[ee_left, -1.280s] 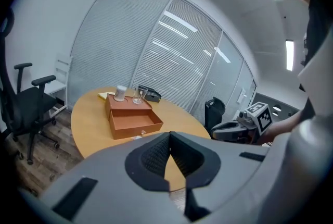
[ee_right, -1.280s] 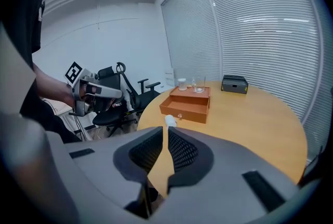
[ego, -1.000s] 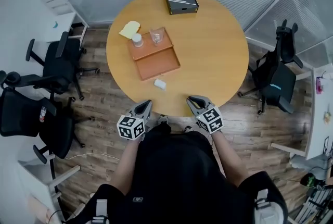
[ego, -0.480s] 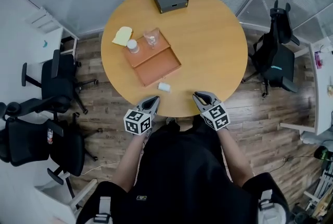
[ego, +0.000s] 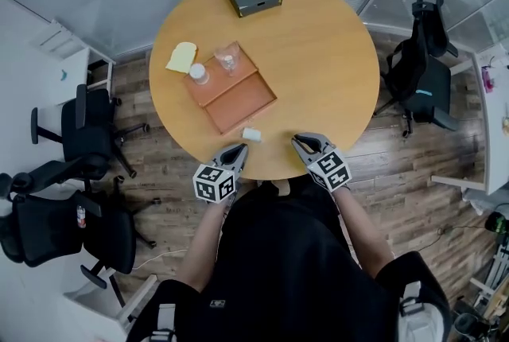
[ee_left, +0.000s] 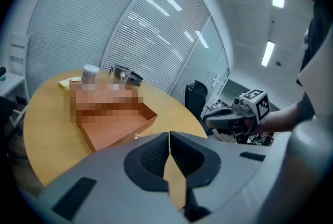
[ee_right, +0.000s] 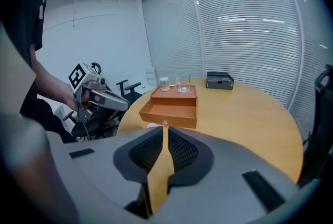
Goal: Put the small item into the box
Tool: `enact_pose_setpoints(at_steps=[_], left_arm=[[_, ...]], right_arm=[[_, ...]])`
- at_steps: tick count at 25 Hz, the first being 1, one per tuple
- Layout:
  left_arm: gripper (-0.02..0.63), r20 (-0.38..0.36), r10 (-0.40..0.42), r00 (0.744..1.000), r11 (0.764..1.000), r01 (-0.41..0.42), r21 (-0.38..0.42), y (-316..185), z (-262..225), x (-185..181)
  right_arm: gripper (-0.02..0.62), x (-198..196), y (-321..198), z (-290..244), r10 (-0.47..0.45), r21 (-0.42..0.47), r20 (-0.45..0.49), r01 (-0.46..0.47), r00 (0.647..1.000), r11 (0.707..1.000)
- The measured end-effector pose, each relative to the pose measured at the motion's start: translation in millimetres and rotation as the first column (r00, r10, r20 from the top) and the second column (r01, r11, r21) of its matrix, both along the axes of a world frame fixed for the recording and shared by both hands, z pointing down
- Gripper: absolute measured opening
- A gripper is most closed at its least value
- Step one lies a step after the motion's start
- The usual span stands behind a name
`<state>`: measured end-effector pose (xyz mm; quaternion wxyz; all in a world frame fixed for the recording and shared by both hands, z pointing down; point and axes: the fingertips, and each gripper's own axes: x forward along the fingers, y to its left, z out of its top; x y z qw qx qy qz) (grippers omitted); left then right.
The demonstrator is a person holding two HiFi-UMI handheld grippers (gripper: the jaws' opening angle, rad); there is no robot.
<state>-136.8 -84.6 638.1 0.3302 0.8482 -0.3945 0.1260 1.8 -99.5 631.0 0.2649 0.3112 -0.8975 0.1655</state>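
No readable writing in view.
Black-and-white square markers (ego: 215, 183) sit on the left gripper (ego: 239, 147) and the right gripper (ego: 297, 139), carrying no letters or digits.

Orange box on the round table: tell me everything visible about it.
The orange box is shallow, looks like cardboard or wood, and lies flat, skewed, on the round table. Its near half is an open, empty compartment; its far half is a raised flat surface carrying a white-capped bottle and a clear glass. A small white item lies just off its near edge, apart from it.
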Motion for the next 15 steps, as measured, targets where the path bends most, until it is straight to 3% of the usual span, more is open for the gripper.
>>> enact_pose_setpoints(at_steps=[4, 5, 7, 12, 15], left_arm=[[0.011, 0.008, 0.01, 1.0, 1.0, -0.011, 0.026, -9, 7, 4], [0.046, 0.021, 0.021, 1.0, 0.999, -0.021, 0.032, -10, 9, 6], [0.18, 0.056, 0.044, 0.997, 0.999, -0.045, 0.028, -14, 16, 11], [0.244, 0.157, 0.092, 0.983, 0.996, -0.094, 0.004, -21, 39, 21], [0.281, 0.255, 0.158, 0.954, 0.987, -0.162, -0.005, -22, 58, 27]], right_arm=[[0.028, -10, -3, 0, -0.033, -0.005, 0.003, 0.033, 0.999, 0.999], [0.028, -11, -4, 0, -0.038, -0.005, 0.005, 0.038, 0.999, 0.999], [0.028, -11, -6, -1, -0.045, -0.007, 0.01, 0.045, 0.999, 0.999], [0.028, -10, -11, 3, -0.068, -0.023, 0.003, 0.068, 0.998, 0.997], [0.028, -9, -11, 6, -0.082, -0.032, -0.001, 0.082, 0.997, 0.996]])
